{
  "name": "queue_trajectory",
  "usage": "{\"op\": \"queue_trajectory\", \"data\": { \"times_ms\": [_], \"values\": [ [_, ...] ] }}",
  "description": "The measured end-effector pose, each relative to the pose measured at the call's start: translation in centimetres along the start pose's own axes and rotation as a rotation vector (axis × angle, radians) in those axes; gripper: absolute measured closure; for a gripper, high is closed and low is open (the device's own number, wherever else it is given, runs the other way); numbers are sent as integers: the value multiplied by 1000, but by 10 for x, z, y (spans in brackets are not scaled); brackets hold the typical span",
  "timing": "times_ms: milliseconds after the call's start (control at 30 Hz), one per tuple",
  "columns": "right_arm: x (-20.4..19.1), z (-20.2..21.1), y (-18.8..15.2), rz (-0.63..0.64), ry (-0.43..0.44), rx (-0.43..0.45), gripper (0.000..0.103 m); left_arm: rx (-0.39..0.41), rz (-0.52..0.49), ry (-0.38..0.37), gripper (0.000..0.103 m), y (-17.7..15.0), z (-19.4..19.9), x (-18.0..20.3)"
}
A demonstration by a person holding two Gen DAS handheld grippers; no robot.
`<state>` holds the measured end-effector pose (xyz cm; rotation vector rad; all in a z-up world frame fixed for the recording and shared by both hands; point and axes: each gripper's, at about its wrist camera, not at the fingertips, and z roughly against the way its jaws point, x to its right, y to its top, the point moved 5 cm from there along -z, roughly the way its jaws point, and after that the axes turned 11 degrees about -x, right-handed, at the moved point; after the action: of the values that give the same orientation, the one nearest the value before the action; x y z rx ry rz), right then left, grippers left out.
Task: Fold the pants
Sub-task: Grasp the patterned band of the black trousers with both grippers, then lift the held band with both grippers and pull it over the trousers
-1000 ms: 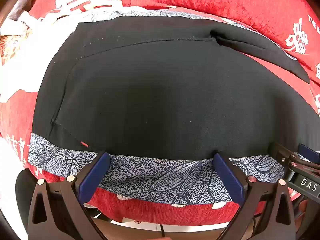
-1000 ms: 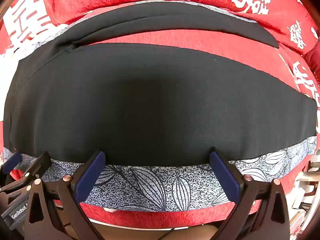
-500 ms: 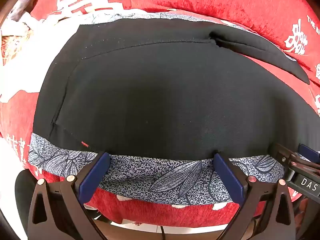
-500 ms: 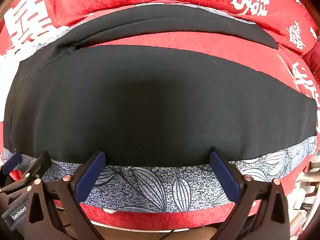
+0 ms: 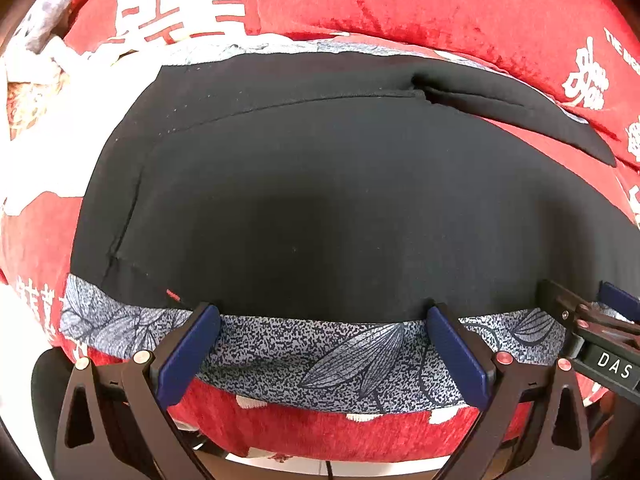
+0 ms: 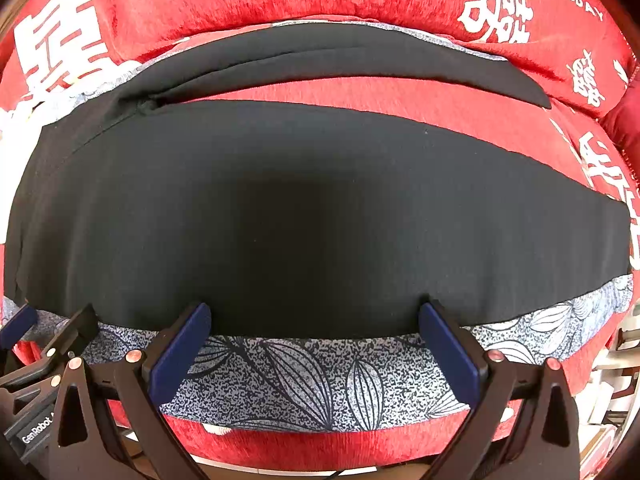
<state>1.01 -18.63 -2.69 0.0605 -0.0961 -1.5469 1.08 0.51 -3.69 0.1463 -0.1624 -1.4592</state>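
Observation:
Black pants (image 5: 320, 200) lie spread flat on a leaf-patterned grey cloth (image 5: 320, 348) over a red cushion. The waist end is at the left in the left wrist view; the two legs split apart toward the right in the right wrist view (image 6: 320, 216). My left gripper (image 5: 322, 312) is open, its blue fingertips at the pants' near edge. My right gripper (image 6: 314, 312) is open too, fingertips at the same near edge, further along the leg. Each gripper shows at the other view's side edge. Neither holds any fabric.
A red cushion with white characters (image 6: 496, 12) rises as a backrest behind the pants. The far leg (image 6: 340, 60) lies against it, with a strip of red seat (image 6: 400, 100) between the legs. The cushion's front edge (image 5: 320, 432) drops off just below the grippers.
Both views have shifted slightly; the pants sit a little lower in frame. The grippers stay open at the near edge. The pants have not moved.

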Motion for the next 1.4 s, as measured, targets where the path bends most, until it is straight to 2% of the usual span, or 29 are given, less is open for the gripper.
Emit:
{"op": "queue_trajectory", "data": {
  "times_ms": [133, 233, 567, 733, 867, 1400],
  "values": [
    [-1, 2, 0, 0, -3, -8, 0, 2, 19, -20, 0, 3, 5, -5],
    [0, 4, 3, -5, 3, -21, 0, 35, 27, -24, 0, 5, 15, -10],
    [-15, 28, 16, 52, -7, 59, 0, 93, 35, 3, 0, 10, 39, -18],
    [-16, 30, 21, 59, -1, 72, 0, 93, 38, 14, 0, 7, 40, -19],
    [-16, 32, 11, 68, 1, 88, 0, 97, 43, 19, 0, 5, 41, -19],
    [-36, 41, 7, 119, -7, 130, 0, 120, 46, 54, 0, 6, 47, -25]
  ]
}}
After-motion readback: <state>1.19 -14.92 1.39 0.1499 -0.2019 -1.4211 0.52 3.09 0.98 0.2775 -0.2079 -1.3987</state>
